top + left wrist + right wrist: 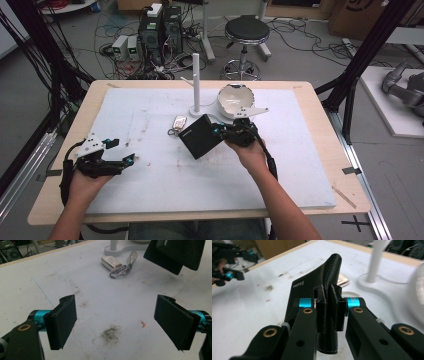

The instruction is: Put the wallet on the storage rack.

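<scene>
Right gripper (329,311) pinches a black wallet (199,136) above the table
Left gripper (117,322) rests wide open, nothing held

Light wooden table (60,165) standing on a grey floor (300,55), carrying a stained white foam mat (150,175). Black round-seated stool on a chrome base (246,35) sitting beyond the far edge. Black computer towers (160,27) and small white boxes (125,47) resting among tangled black cables (105,30). Black frame struts (372,42) rising at both sides. Brown cardboard boxes (357,15) lying at upper right. Even indoor light falling across all.
</scene>
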{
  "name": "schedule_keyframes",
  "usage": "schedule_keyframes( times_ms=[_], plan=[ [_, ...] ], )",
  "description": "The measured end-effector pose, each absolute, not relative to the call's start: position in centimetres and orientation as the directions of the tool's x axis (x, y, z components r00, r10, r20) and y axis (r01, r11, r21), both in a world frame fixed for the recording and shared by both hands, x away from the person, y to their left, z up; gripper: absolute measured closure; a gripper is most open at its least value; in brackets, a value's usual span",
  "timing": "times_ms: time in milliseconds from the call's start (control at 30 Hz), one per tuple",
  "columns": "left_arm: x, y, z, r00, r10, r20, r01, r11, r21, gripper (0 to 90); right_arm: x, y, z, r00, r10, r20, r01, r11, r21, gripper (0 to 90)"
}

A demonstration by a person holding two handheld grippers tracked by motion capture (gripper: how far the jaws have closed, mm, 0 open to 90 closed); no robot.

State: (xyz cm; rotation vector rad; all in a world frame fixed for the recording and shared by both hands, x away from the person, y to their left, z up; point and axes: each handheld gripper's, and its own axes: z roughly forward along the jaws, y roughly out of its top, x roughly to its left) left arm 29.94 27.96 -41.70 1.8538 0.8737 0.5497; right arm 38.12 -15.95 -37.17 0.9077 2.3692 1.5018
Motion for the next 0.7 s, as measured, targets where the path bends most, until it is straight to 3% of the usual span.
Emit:
schedule_keyframes(
  times_ms=[367,700],
  plan=[
    [30.9,27.0,-41.6,0.658,0.753,-0.01,0.321,-0.268,0.908,18.3,40.1,-19.4,-33.1,-0.731,0.679,0.07,0.332,0.265,0.905,85.1],
    [30.9,27.1,-41.7,0.654,0.756,-0.013,0.322,-0.263,0.909,18.3,42.3,-21.9,-31.2,-0.664,0.747,0.025,0.336,0.268,0.903,85.1]
  ],
)
